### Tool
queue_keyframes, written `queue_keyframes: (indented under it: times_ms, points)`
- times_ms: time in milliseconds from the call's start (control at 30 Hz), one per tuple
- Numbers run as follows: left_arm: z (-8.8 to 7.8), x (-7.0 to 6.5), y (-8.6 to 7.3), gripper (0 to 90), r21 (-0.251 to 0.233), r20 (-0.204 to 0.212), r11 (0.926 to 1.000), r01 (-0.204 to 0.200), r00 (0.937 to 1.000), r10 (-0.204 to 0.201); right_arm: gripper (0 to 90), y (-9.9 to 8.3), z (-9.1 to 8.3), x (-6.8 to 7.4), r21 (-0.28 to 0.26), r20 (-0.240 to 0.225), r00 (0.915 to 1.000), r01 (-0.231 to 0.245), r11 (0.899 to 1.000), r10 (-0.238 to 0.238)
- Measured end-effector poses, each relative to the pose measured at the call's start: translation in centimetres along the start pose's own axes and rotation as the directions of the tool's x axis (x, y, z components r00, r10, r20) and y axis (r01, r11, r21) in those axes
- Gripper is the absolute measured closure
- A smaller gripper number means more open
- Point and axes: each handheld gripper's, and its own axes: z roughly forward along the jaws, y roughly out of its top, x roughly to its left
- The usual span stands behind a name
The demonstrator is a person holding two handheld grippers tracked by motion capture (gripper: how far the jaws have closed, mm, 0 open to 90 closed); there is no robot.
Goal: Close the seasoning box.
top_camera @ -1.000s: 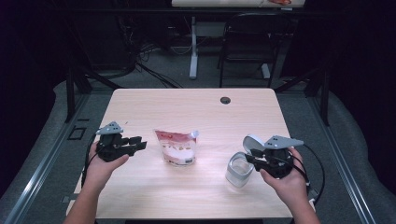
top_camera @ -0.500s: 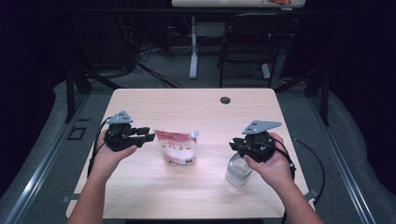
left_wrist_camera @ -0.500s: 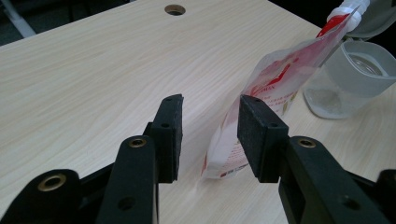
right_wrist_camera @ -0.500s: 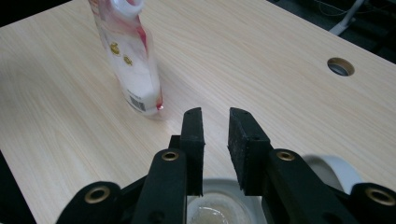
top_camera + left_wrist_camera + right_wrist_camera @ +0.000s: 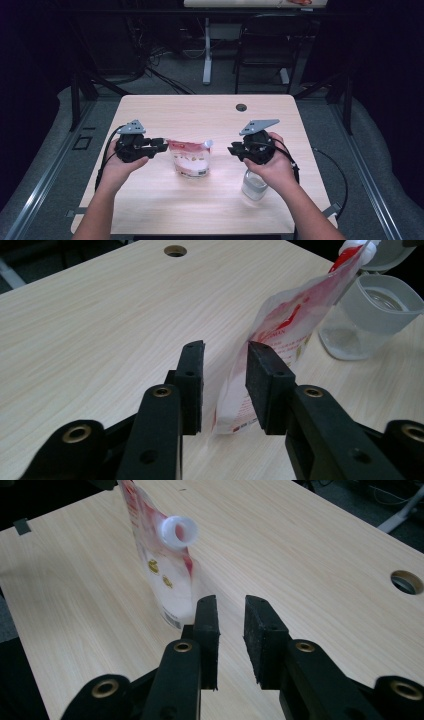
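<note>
Now, pouch [image 5: 191, 159] upright btwn both grippers; side edge just inside left gripper [image 5: 225, 385] gap, jaws just narrowed, not pinching. Right gripper [image 5: 231, 635] narrow, empty, farther off.

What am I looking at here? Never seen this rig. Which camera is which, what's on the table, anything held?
No robot: a person holds a two-jaw tool in each hand. The high view looks down on the table, with the left gripper and right gripper. The two other views ride on the grippers, looking along their black jaws. On the table stand a red-and-white spout pouch and a clear plastic container. Nothing is held: the left jaws, just closing, straddle the pouch's edge without clearly pressing it; the right jaws stand open short of the spout.
</note>
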Motion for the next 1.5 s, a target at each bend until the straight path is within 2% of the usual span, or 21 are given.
queue_keyframes:
  times_ms: [100,367,600,733,1100,1233,1500]
  points:
    - [0.2,-0.3,0.1,72.2,-0.003,0.020,1.0000,-0.009,0.9998,0.009,74.9,0.5,0.7,0.4,-0.001,-0.020,0.9998,0.006,1.000,-0.006]
    - [0.4,-0.5,0.1,76.7,-0.004,0.013,0.9998,-0.020,0.9997,0.021,72.1,1.6,2.3,1.2,-0.009,-0.069,0.9975,0.018,1.000,-0.018]
    - [0.5,-0.2,-0.2,78.9,-0.029,0.029,0.9996,0.006,0.9996,-0.005,71.7,2.0,3.4,1.3,-0.016,-0.096,0.9954,0.006,1.000,-0.007]
    - [0.5,-0.2,-0.2,80.3,-0.028,0.031,0.9996,0.005,0.9995,-0.004,71.1,2.1,3.8,1.3,-0.020,-0.102,0.9947,-0.002,1.000,0.000]
    - [0.5,-0.3,-0.2,85.3,-0.025,0.024,0.9997,-0.001,0.9997,0.001,71.9,2.0,3.9,1.1,-0.026,-0.118,0.9927,-0.026,0.999,0.023]
    - [0.4,-0.4,-0.2,89.8,-0.022,0.028,0.9998,-0.001,0.9996,0.002,72.5,2.0,3.9,1.1,-0.026,-0.121,0.9922,-0.034,0.999,0.031]
    - [0.3,-0.3,-0.2,90.0,-0.021,0.040,0.9998,0.004,0.9992,-0.003,72.8,1.9,3.7,1.1,-0.027,-0.127,0.9916,-0.028,0.999,0.025]
